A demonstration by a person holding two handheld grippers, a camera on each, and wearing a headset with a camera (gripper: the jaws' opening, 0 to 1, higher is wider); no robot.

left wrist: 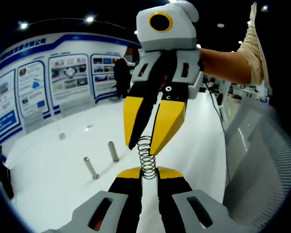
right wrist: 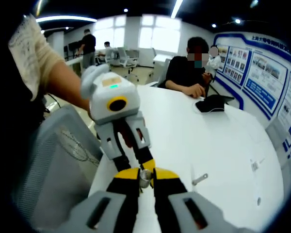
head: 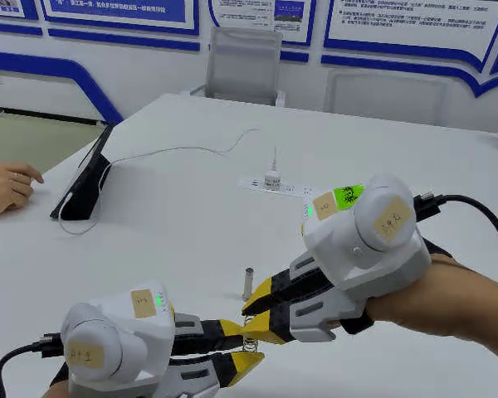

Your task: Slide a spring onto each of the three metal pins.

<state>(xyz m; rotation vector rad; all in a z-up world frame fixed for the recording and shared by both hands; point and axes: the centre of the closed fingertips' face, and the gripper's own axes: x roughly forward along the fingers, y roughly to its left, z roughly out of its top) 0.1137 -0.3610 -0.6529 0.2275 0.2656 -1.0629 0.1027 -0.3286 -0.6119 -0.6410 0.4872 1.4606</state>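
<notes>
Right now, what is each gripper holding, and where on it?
Both hold the same spring: the left gripper pinches one end and the right gripper pinches the opposite end.

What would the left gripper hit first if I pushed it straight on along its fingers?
The right gripper: its yellow fingers point back at the left gripper, joined by the spring both seem to hold. The gap looks short, though depth is hard to judge.
</notes>
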